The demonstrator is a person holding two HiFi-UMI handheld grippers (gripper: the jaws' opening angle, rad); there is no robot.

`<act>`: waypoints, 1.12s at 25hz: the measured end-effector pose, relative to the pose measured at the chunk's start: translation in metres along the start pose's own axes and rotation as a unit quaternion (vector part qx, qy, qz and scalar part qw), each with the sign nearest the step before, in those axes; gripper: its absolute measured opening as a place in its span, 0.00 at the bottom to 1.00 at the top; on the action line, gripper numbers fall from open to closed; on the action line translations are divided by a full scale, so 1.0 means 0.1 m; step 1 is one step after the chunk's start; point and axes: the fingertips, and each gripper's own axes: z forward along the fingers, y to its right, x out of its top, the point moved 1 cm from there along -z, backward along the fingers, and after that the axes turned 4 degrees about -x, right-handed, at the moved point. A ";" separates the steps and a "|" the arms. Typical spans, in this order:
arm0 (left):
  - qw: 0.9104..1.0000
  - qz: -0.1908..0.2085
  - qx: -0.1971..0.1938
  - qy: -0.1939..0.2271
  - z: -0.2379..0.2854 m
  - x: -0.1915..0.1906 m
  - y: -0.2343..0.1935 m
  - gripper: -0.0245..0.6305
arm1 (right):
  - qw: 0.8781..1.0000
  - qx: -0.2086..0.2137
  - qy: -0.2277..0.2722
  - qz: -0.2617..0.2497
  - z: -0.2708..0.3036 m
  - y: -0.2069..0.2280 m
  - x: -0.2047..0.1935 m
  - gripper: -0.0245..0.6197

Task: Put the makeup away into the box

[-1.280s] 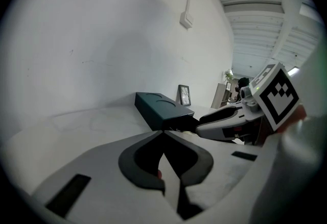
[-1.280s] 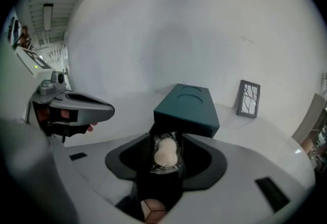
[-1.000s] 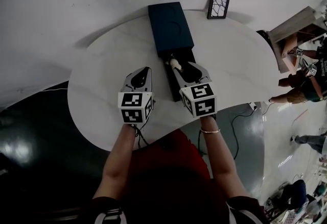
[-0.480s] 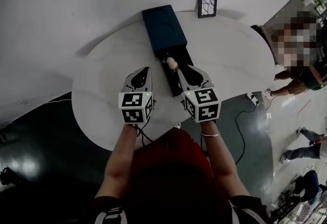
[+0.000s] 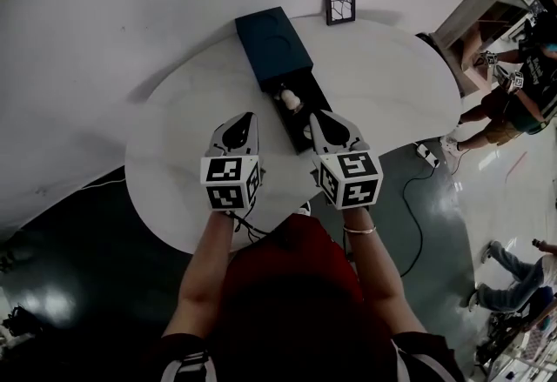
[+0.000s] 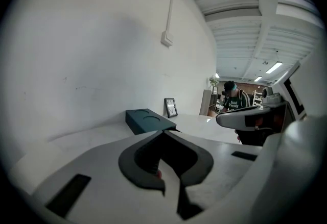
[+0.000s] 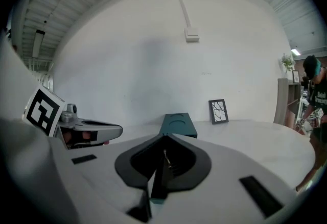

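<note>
Our right tool point(image 5: 324, 119) has just clenched empty and drawn back, left tool point(image 5: 247, 119) clenched too, so the pale makeup point(image 5: 288, 97) seemingly lies stowed in the box point(image 5: 271, 45).

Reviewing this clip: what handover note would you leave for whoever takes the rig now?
Left gripper: shut, empty, above the table.
Right gripper: jaws have just been closing, now shut on nothing, by the tray's near end.
Box: tray pulled out, a pale makeup item lying in it.
Done: no makeup shows loose on the table.
Left: probably slide the tray shut.
</note>
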 end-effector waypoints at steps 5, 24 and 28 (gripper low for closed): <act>1.000 0.002 -0.007 0.004 -0.12 -0.03 0.01 0.07 | 1.000 -0.015 0.014 0.013 -0.13 -0.04 0.00 0.06; 1.000 0.000 -0.013 0.014 -0.38 -0.08 0.03 0.07 | 0.999 -0.025 0.006 0.023 -0.34 -0.17 -0.14 0.06; 1.000 0.001 -0.012 0.015 -0.40 -0.07 0.01 0.07 | 1.000 -0.023 0.006 0.018 -0.33 -0.20 -0.12 0.06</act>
